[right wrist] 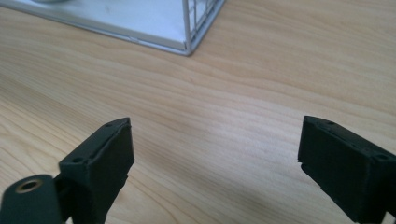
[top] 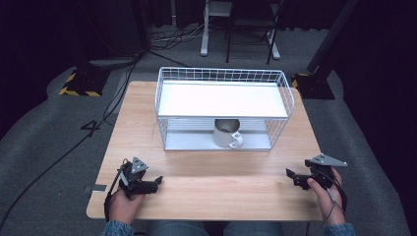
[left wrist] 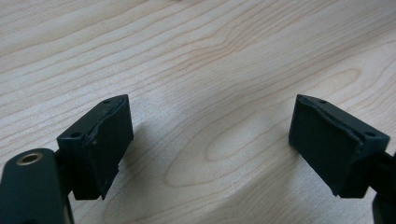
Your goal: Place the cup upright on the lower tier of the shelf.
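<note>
Now, with both the left gripper (top: 158, 181) and right gripper (top: 290, 174) spread empty, approach the mug (top: 227, 133) at centre frame squarely.

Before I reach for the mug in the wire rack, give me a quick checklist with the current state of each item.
1. Mug upright on the lower level of the wire rack, handle toward the person: ok.
2. Front of the rack open at the mug, no wires across it: ok as far as the high view shows.
3. Right tool jaws apart, nothing between them: ok.
4. Left tool jaws apart, nothing between them, over bare table: ok.
5. Tabletop between both tools and the rack free of obstacles: ok.
6. Clearance under the upper shelf for a tool above the mug: cannot tell.
</note>
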Demonstrator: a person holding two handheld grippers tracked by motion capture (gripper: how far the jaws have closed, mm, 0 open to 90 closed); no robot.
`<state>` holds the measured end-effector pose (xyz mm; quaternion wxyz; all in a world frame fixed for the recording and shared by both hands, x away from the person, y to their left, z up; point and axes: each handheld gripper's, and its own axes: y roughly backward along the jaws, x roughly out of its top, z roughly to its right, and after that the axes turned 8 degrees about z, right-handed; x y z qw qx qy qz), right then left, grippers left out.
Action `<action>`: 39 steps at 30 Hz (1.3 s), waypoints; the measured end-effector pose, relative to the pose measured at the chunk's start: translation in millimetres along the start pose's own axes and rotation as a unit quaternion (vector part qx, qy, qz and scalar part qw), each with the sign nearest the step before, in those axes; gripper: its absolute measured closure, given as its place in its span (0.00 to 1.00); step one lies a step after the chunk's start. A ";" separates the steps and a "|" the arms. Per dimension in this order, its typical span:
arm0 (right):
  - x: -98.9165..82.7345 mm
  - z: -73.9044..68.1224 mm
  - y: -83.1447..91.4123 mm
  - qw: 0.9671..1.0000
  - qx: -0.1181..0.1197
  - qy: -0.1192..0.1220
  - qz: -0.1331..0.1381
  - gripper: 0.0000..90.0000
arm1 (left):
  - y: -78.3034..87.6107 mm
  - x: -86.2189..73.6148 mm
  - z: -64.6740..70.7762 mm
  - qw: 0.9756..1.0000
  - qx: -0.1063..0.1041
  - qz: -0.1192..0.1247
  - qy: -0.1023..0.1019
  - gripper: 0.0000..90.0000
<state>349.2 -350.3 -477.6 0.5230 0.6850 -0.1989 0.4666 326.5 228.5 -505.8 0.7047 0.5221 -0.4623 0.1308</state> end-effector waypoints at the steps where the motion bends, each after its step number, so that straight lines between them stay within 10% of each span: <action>1: -2.1 1.0 -0.6 1.000 -0.004 -0.001 -0.004 0.15 | 0.0 0.0 0.0 1.000 0.000 0.000 0.000 0.16; 39: -23.8 4.2 -16.6 0.999 -0.018 0.003 -0.038 0.00 | 0.1 0.1 0.4 1.000 0.003 -0.001 0.000 0.16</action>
